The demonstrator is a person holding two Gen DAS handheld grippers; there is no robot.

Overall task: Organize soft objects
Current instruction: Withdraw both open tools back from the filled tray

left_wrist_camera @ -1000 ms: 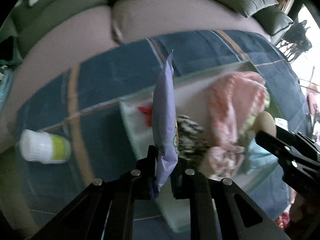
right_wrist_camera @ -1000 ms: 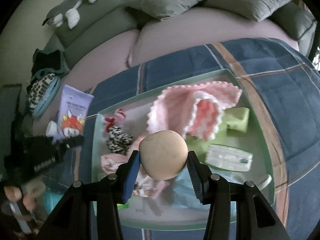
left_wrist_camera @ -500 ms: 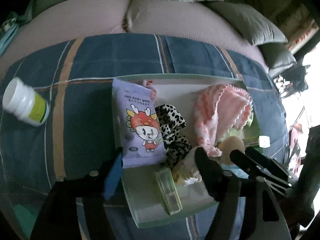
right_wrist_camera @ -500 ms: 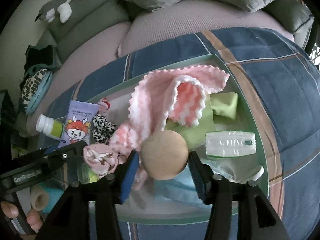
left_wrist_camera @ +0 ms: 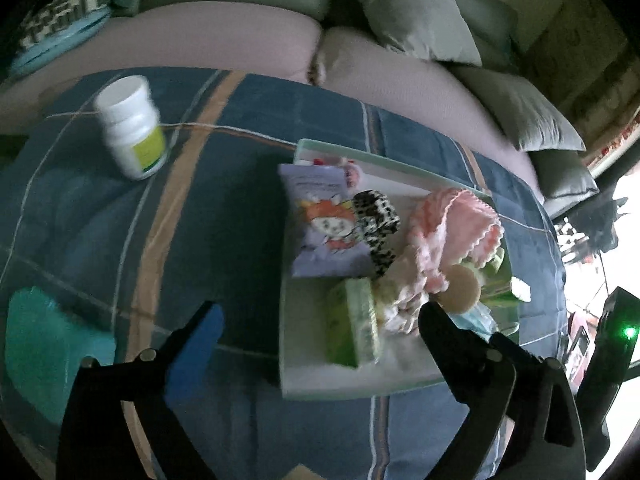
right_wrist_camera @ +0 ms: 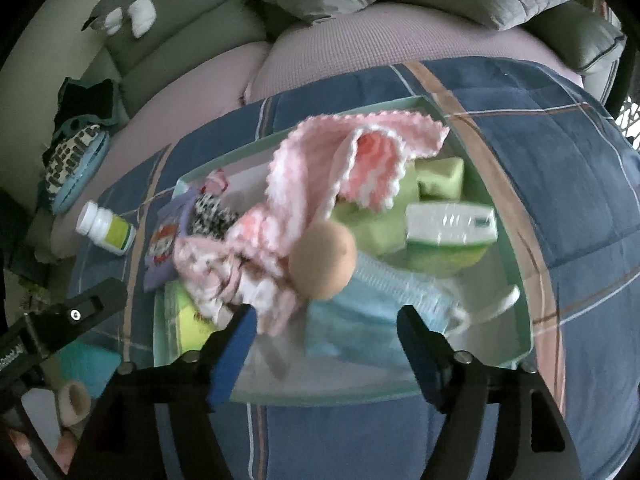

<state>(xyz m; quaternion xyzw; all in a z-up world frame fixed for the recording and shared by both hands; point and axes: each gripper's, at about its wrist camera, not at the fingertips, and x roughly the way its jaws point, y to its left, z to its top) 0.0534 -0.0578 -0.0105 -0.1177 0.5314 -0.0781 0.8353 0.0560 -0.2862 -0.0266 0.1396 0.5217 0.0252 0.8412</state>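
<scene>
both grippers' jaws just opened wide, empty: wipes pack [left_wrist_camera: 324,228] and tan ball [right_wrist_camera: 322,258] sit in the tray [right_wrist_camera: 516,280].

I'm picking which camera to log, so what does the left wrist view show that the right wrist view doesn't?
Only the left wrist view shows the open left gripper head-on, nothing between its jaws. Only the right shows the plush toy on the sofa back, the blue mask in full and the open right gripper. Both show the tray, wipes pack, pink cloth, tan ball and white bottle.
</scene>
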